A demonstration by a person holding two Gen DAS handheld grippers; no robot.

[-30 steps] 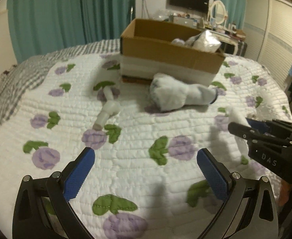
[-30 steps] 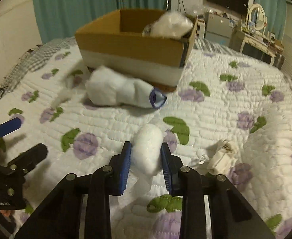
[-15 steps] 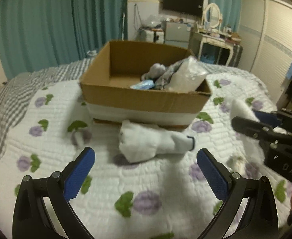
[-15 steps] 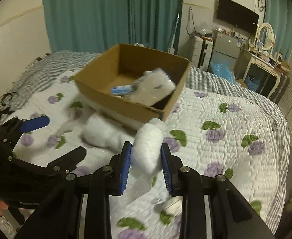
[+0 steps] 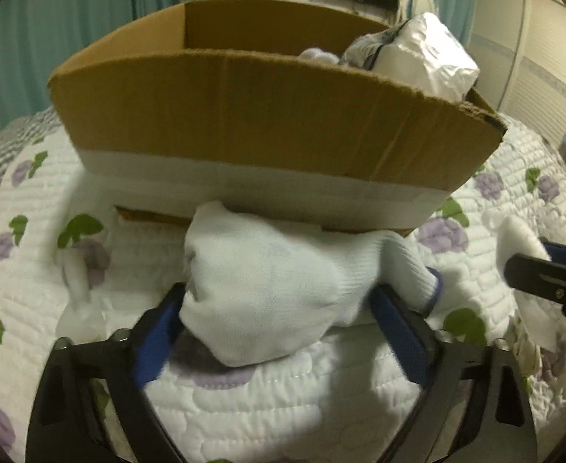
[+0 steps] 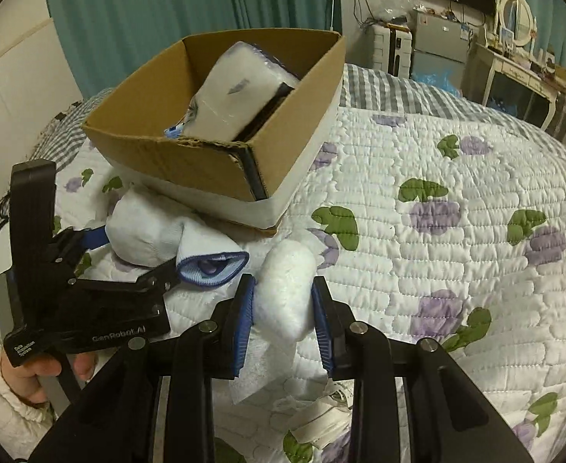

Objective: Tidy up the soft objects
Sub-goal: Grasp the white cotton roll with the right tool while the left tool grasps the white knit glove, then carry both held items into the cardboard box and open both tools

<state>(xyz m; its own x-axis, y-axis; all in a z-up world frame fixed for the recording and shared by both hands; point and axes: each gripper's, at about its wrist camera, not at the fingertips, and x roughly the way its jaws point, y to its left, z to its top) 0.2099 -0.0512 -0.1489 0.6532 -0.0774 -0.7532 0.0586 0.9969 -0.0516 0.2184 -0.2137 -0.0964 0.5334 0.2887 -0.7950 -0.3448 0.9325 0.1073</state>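
A rolled white sock [image 5: 267, 285] with a blue cuff lies on the flowered quilt, against the front of the cardboard box [image 5: 244, 115]. My left gripper [image 5: 277, 293] straddles the sock and its jaws are closing, the blue pads at the sock's sides without squeezing it. The right wrist view shows the same sock [image 6: 148, 235] between the left gripper's [image 6: 134, 252] fingers. My right gripper [image 6: 283, 285] is shut on a fluffy white pack in clear film [image 6: 287, 301], held above the quilt near the box's [image 6: 190, 162] front corner. That pack [image 5: 514, 235] shows at the right edge.
A large white plastic-wrapped pack [image 6: 236, 92] and other soft items fill the box. A crumpled white scrap [image 6: 321, 413] lies on the quilt [image 6: 456, 177] under my right gripper. A hand [image 6: 32, 378] in a white sleeve holds the left gripper. Dresser and curtains stand beyond the bed.
My left gripper has moved forward to the sock by the box and its jaws have narrowed around it. My right gripper has carried the white pack up off the quilt and toward the box.
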